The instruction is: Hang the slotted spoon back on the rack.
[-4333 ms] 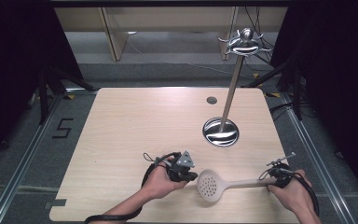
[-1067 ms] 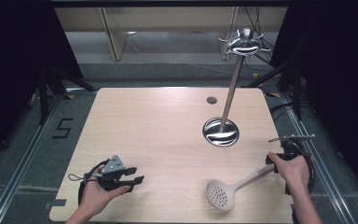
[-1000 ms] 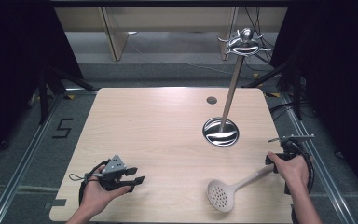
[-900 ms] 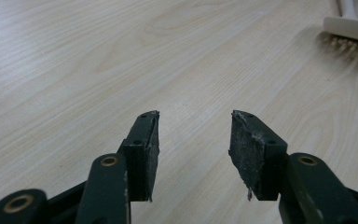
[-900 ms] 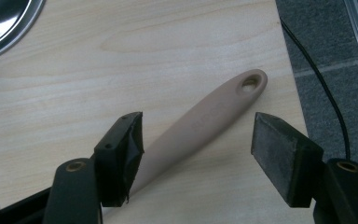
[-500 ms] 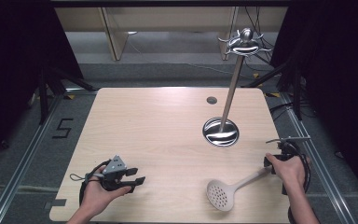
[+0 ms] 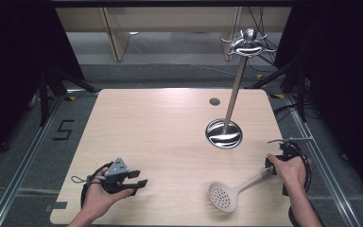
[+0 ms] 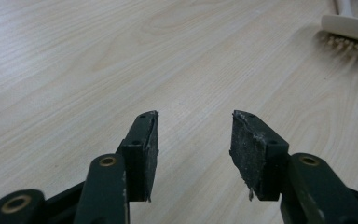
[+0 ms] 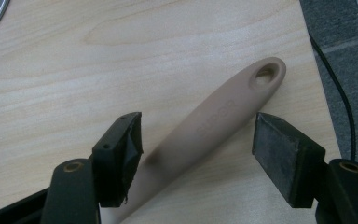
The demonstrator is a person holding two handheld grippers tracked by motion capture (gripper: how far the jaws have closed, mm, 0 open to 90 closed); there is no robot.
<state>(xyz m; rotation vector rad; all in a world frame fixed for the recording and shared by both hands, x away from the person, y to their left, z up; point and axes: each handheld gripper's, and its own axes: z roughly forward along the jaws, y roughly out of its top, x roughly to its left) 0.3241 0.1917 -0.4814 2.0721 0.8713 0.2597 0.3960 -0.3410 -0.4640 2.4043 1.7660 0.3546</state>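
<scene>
Beige handle lies between the spread jaws of the right gripper [image 9: 196, 151], untouched by either pad. That slotted spoon [image 7: 236, 189] rests flat on the wooden table [image 7: 160, 127] near its front right edge, where it lay a second ago. Left gripper [image 8: 193, 149] gapes empty, unmoved at front left.

My right tool [image 9: 196, 158] is spread wide, a jaw on each side of the beige spoon handle [image 9: 214, 116], touching neither side. The handle lies on the desk [image 9: 98, 70], its hanging hole toward the upper right of the frame, near the desk's edge.
</scene>
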